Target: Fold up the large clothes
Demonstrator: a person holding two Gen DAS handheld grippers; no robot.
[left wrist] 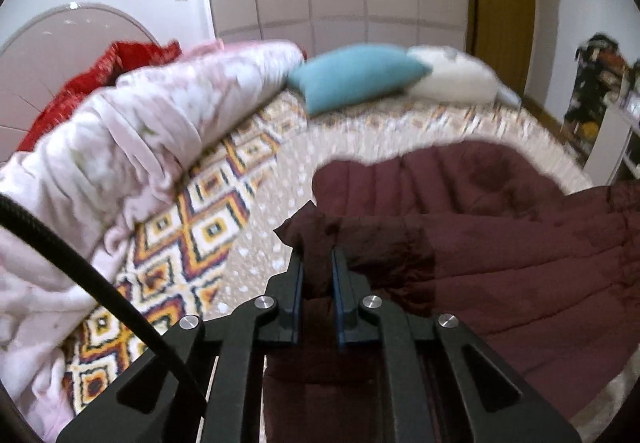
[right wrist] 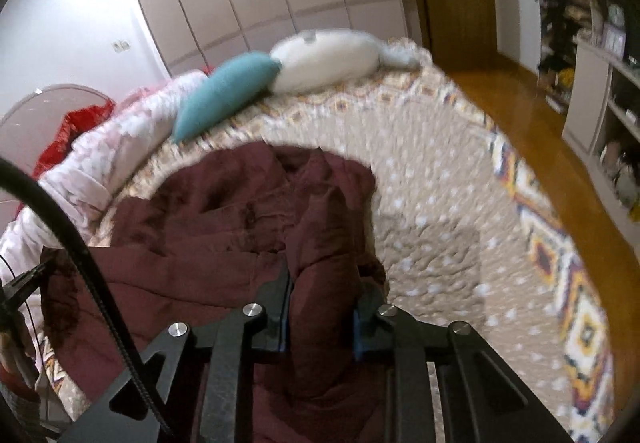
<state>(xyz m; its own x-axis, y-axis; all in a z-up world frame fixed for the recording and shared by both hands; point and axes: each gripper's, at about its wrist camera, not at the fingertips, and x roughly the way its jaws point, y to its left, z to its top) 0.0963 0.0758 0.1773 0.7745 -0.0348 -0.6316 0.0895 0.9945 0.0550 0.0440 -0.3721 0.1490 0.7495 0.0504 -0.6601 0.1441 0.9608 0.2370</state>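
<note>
A large maroon padded garment (left wrist: 500, 243) lies spread on the patterned bedspread (left wrist: 256, 243), its near edge lifted. My left gripper (left wrist: 318, 263) is shut on a dark corner of the maroon garment, and the cloth bunches up between its black fingers. In the right wrist view the maroon garment (right wrist: 208, 243) lies rumpled in folds. My right gripper (right wrist: 324, 283) is shut on a thick fold of it that stands up between the fingers and hides their tips. The left gripper (right wrist: 24, 283) shows at the far left edge, holding the garment's other corner.
A pink-white quilt (left wrist: 132, 131) is heaped along the left of the bed, with red cloth (left wrist: 100, 71) behind it. A teal pillow (left wrist: 360, 79) and a white pillow (left wrist: 452, 79) lie at the far side. Wooden floor (right wrist: 532, 131) and shelves (right wrist: 608, 115) are on the right.
</note>
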